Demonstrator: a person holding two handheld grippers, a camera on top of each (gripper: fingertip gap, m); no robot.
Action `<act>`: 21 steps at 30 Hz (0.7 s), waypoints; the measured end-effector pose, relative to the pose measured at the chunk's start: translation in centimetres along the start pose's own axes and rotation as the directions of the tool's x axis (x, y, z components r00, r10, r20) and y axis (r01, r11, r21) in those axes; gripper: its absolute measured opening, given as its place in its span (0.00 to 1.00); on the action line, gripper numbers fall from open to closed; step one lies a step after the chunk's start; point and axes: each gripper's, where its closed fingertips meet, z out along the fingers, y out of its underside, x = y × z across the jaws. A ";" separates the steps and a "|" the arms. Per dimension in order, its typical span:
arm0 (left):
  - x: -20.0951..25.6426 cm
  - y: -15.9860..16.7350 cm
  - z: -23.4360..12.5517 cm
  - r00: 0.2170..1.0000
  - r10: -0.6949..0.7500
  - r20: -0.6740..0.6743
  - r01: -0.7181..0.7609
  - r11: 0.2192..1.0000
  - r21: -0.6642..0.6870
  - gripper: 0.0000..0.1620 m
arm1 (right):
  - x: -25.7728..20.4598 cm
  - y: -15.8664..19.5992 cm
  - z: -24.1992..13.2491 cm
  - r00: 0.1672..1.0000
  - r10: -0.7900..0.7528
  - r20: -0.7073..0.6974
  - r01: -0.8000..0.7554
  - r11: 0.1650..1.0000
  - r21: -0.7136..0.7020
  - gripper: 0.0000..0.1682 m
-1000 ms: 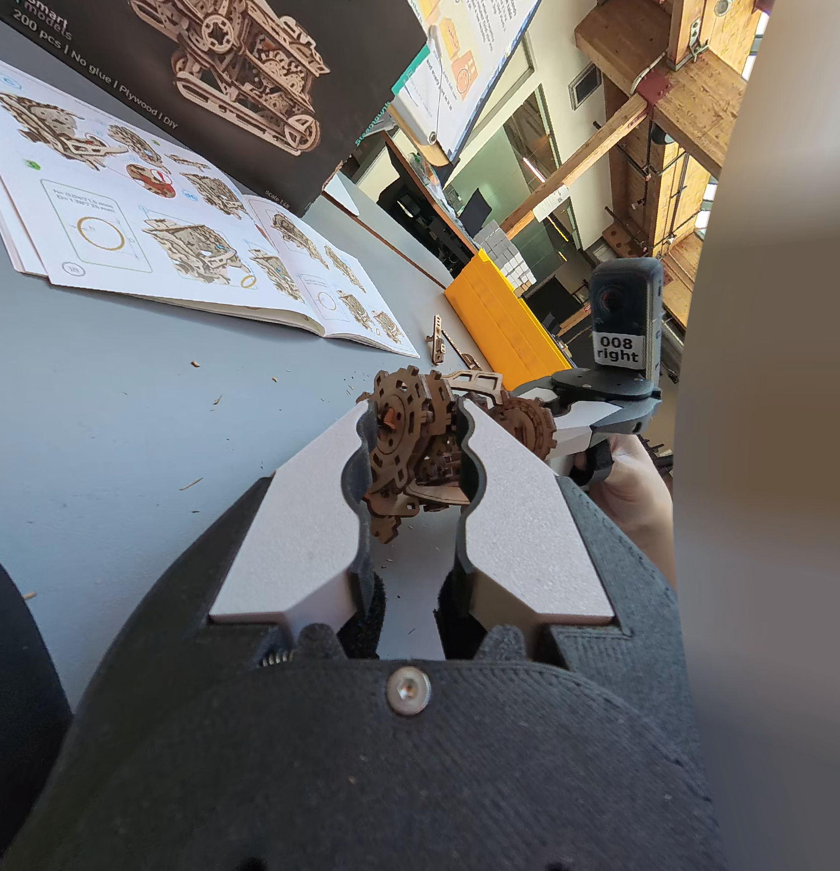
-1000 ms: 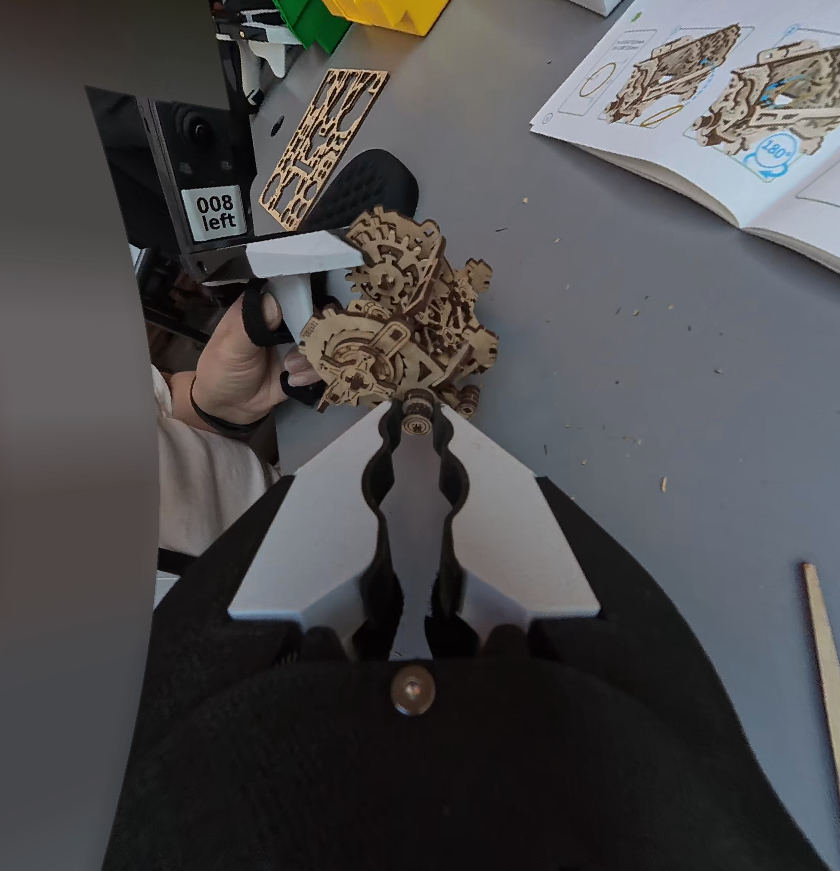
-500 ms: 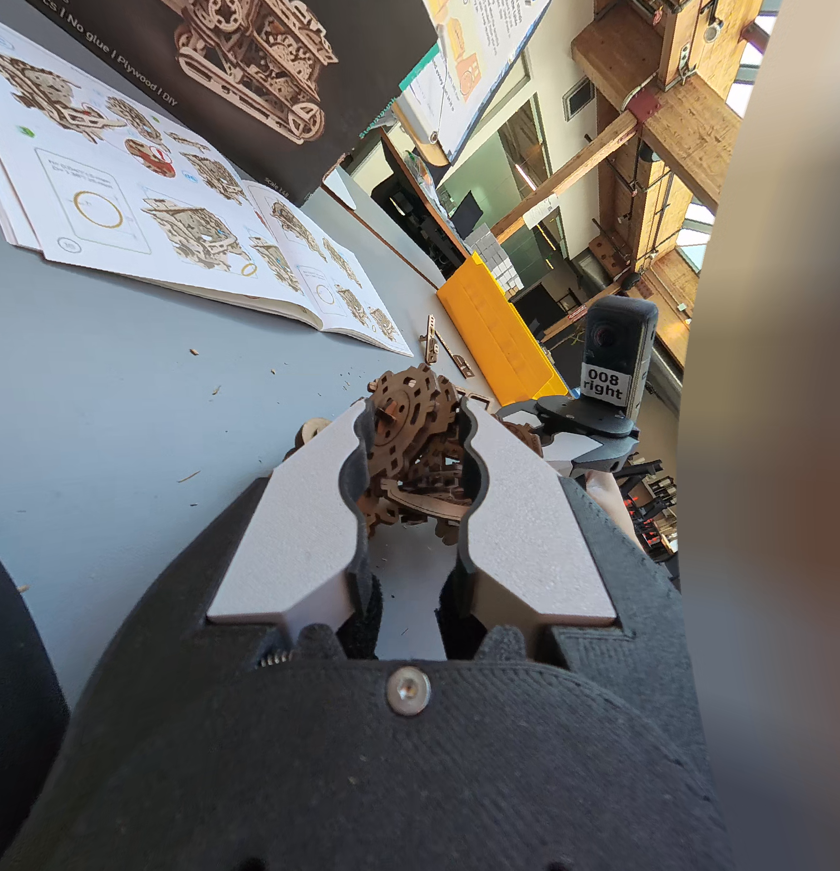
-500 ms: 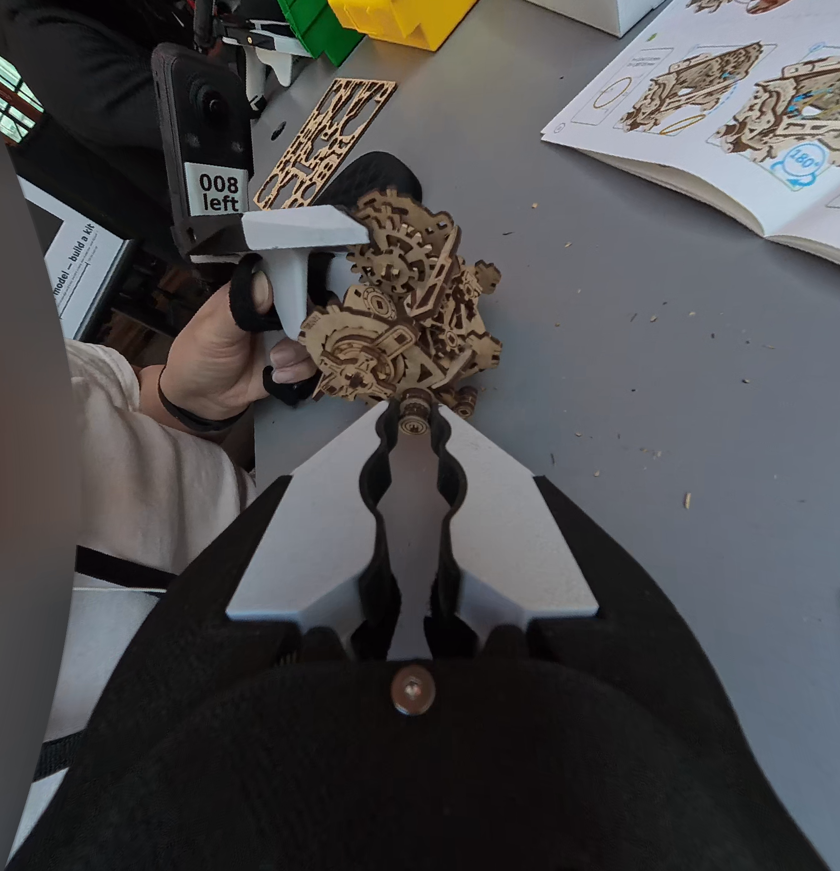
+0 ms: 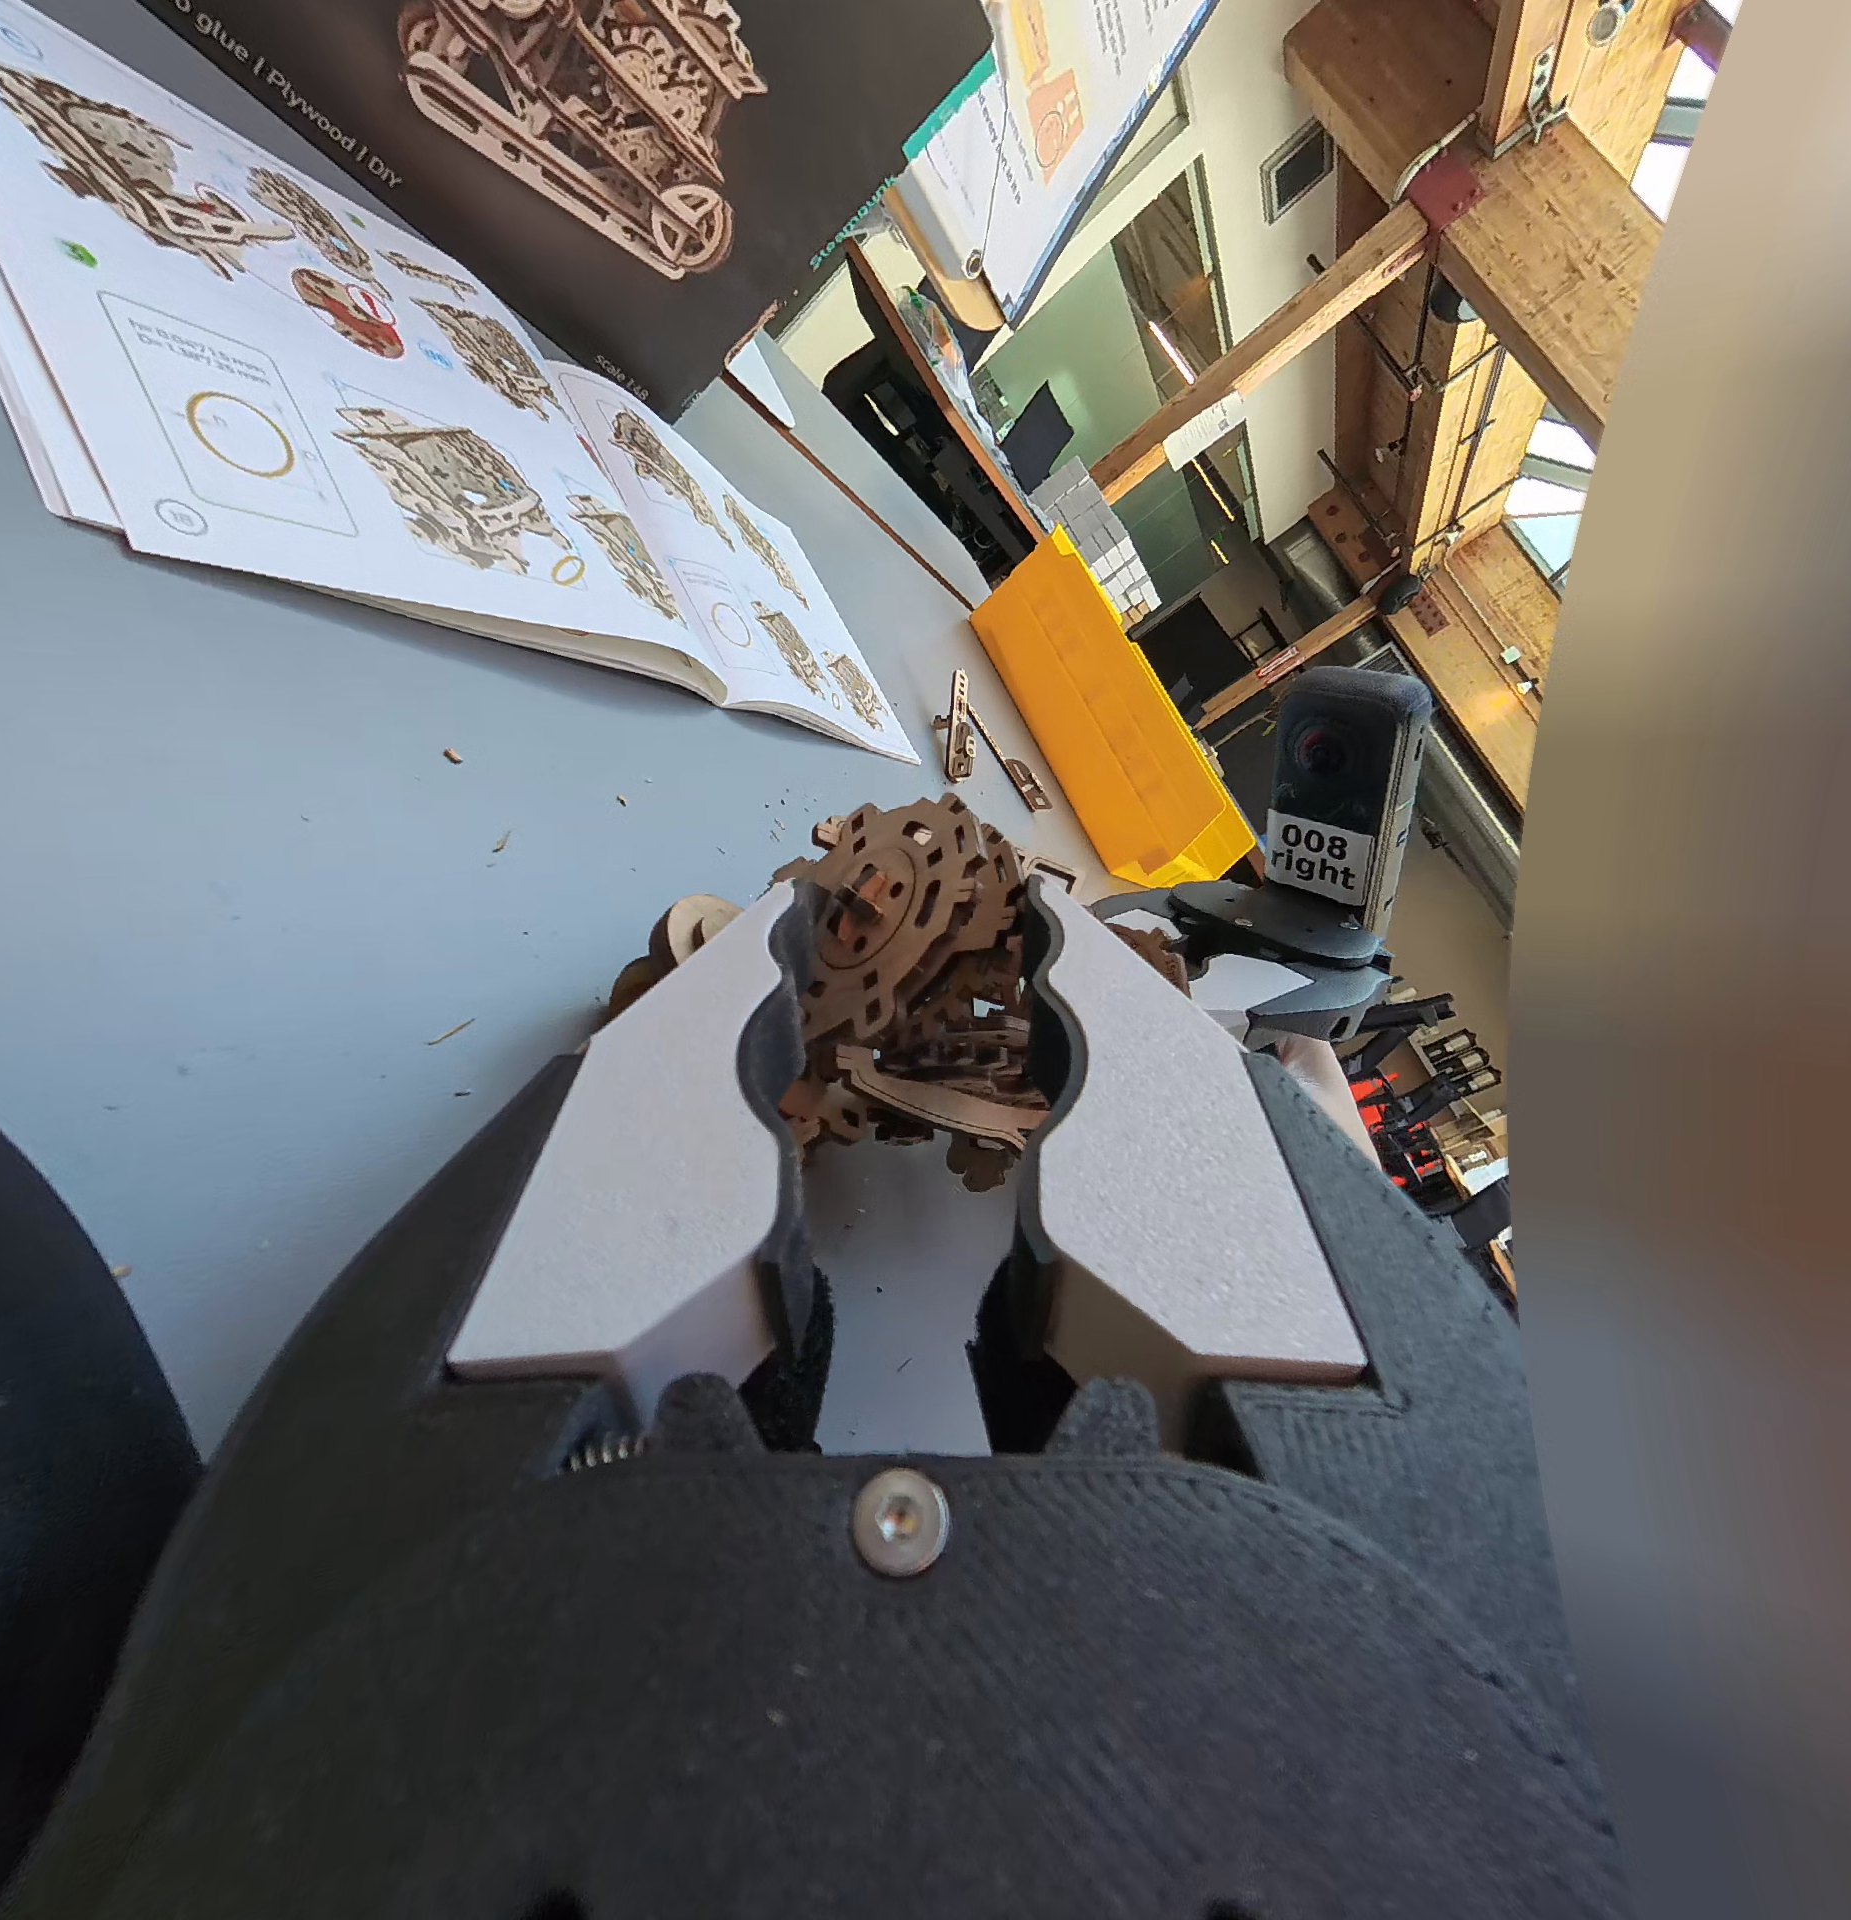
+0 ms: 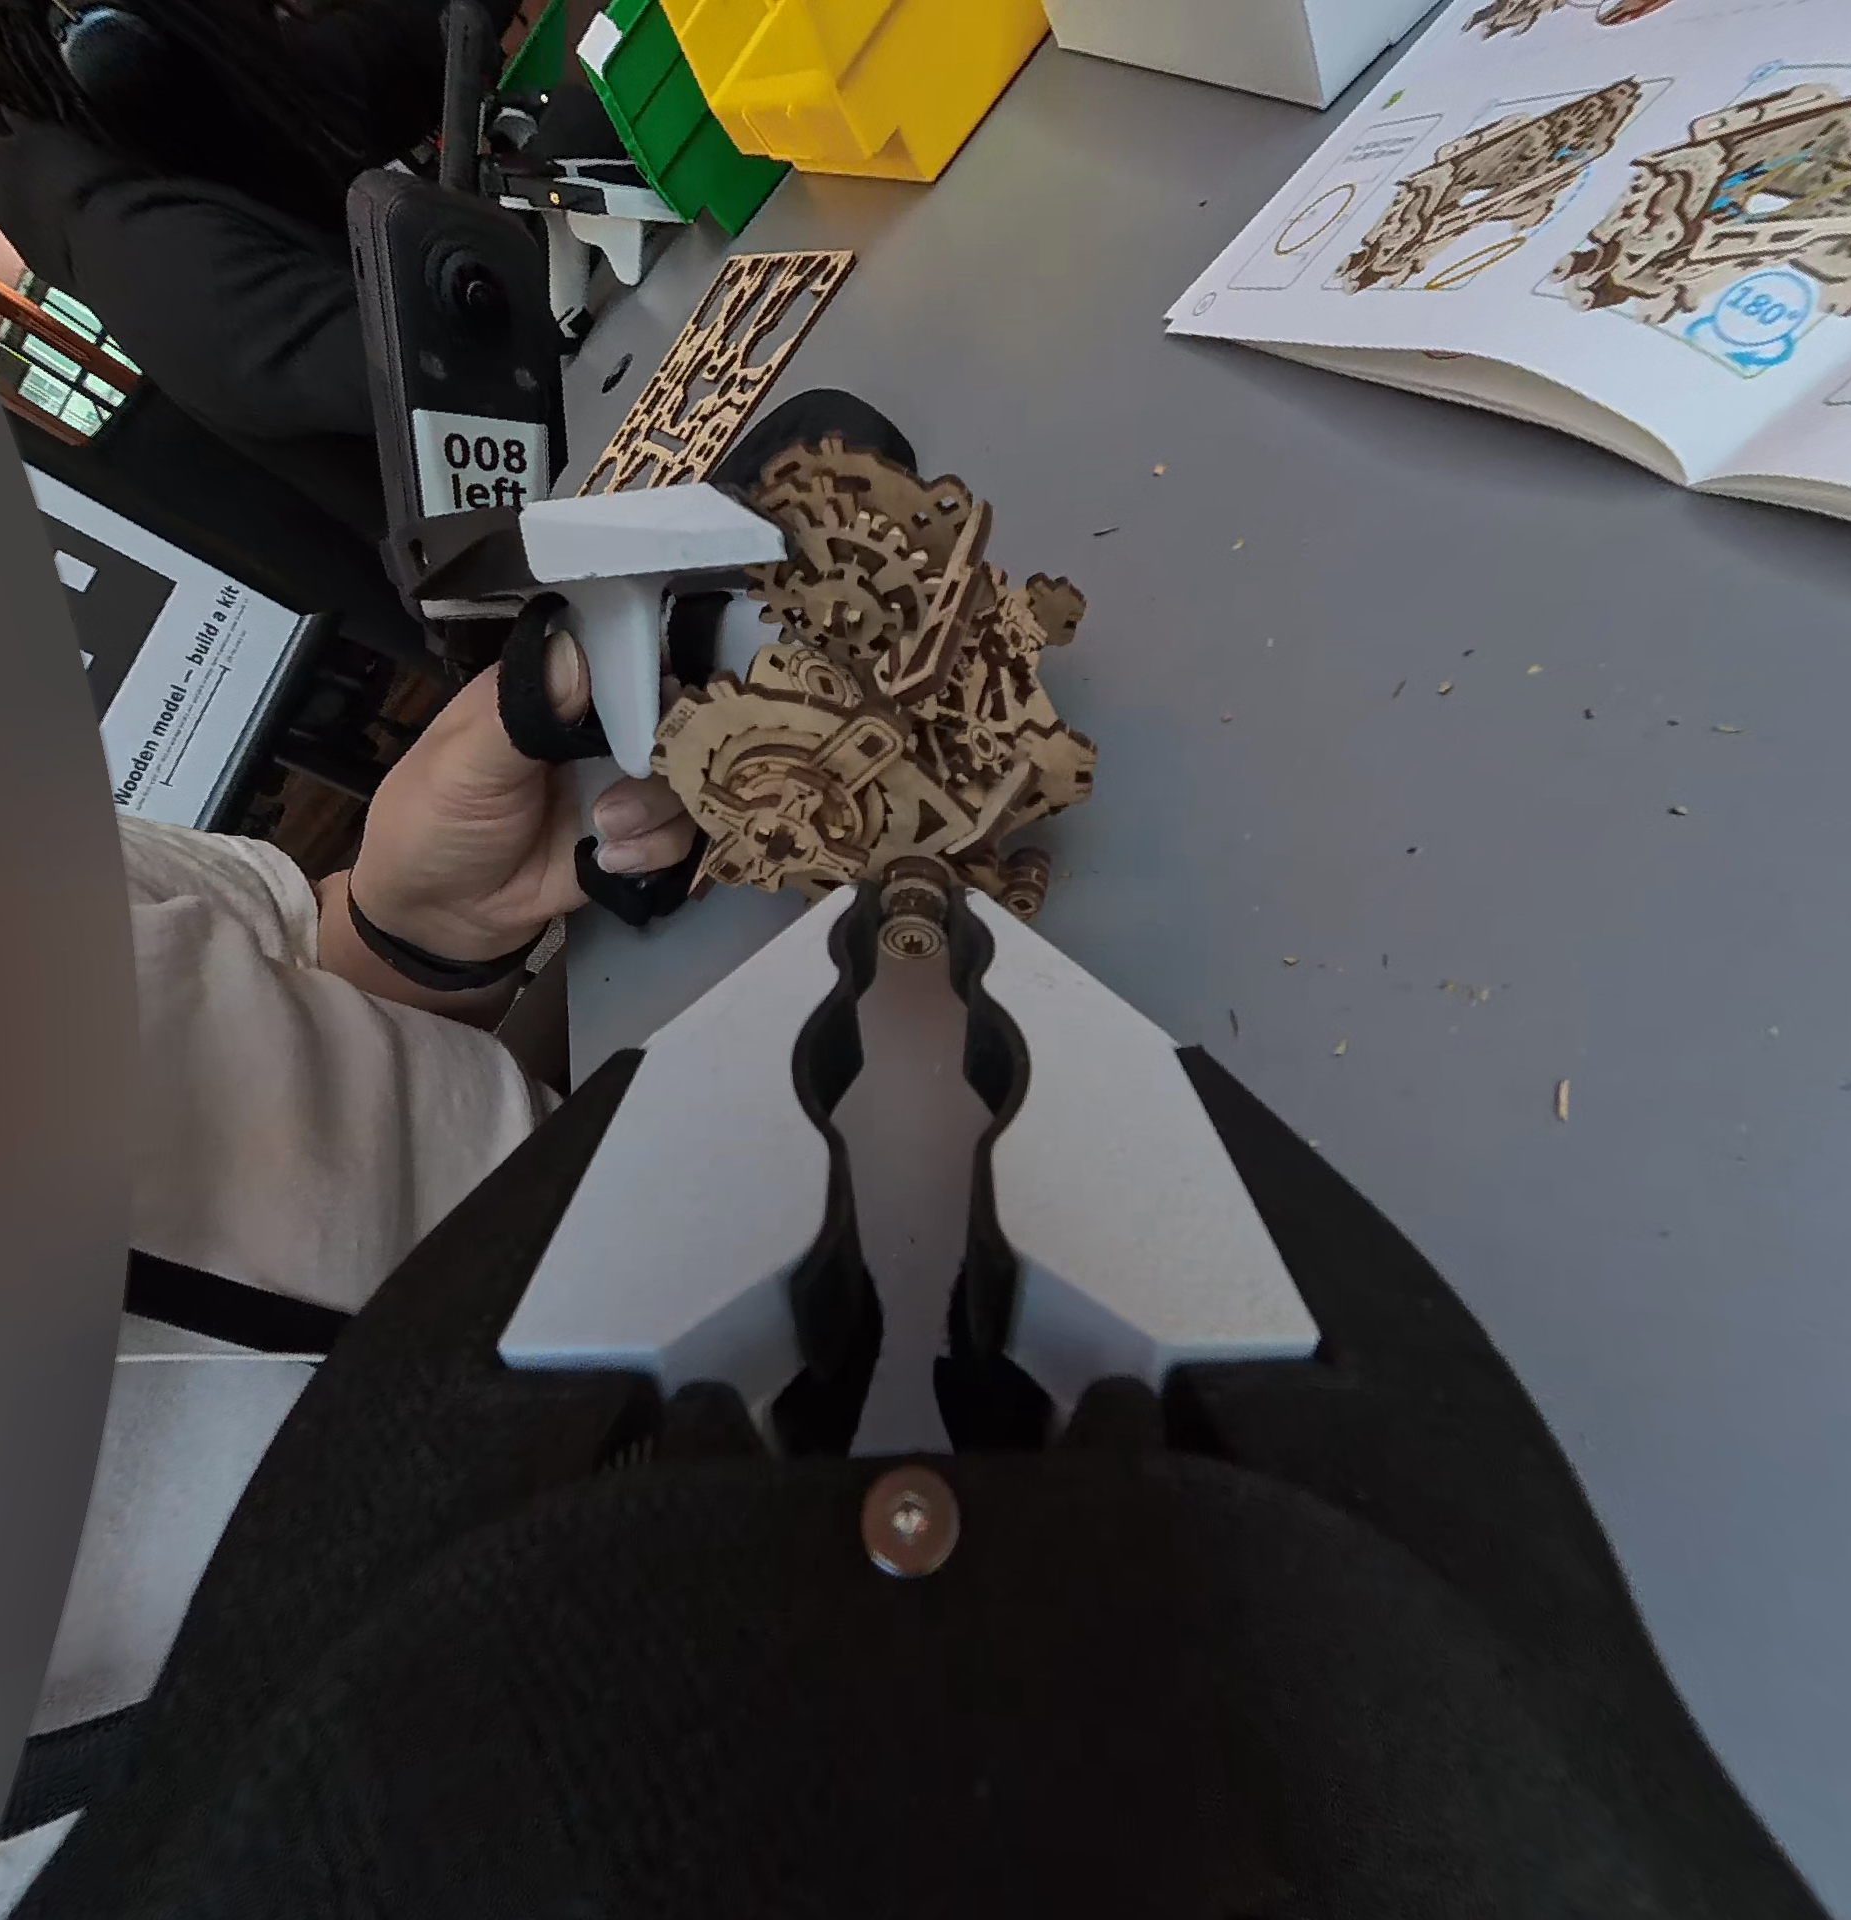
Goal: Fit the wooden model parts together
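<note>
Model (image 6: pixel 879 707): gear assembly of laser-cut wood, partly built. You hold it just above the grey worktop (image 6: pixel 1420 727), low enough, I judge, that a dropped part would not fall far.

Left claw (image 5: pixel 905 966): closed around the model's upper gears, fingers (image 5: pixel 682 1122) on either flank. This appears to be the steadying grip, so the model cannot turn while the other side is worked.

Right claw (image 6: pixel 913 914): narrowed onto a small spool (image 6: pixel 913 928) at the model's near bottom edge, pinched at the very tips. Probably you are pressing the spool into its seat; whether it is fully home cannot be told.

Booklet (image 6: pixel 1586 260): open, beyond the model to the right, pages towards you for reference.

Sheet (image 6: pixel 718 374): punched-out plywood fret, behind the model.

Bins (image 6: pixel 848 73): yellow and green, further behind the model.

Strips (image 5: pixel 978 743): loose wooden pieces beyond the model, beside the yellow bin.
</note>
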 end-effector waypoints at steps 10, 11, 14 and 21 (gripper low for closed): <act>0.1 0.1 0.0 1.000 0.024 0.008 -0.024 1.000 0.002 0.22 | -0.5 0.7 0.2 0.998 0.023 0.053 -0.023 1.000 -0.004 0.08; 0.1 0.1 -0.1 1.000 0.017 0.005 -0.017 1.000 0.004 0.21 | -0.5 0.7 0.2 0.998 0.022 0.055 -0.022 1.000 -0.005 0.08; 0.0 -0.1 -0.2 1.000 -0.012 -0.008 0.012 1.000 0.011 0.21 | -0.6 0.6 0.3 0.998 0.021 0.054 -0.021 1.000 -0.009 0.08; 0.0 -0.3 -0.4 0.997 -0.068 -0.024 0.069 0.997 0.025 0.21 | -0.8 0.3 0.3 0.999 0.023 0.039 -0.022 1.000 -0.011 0.08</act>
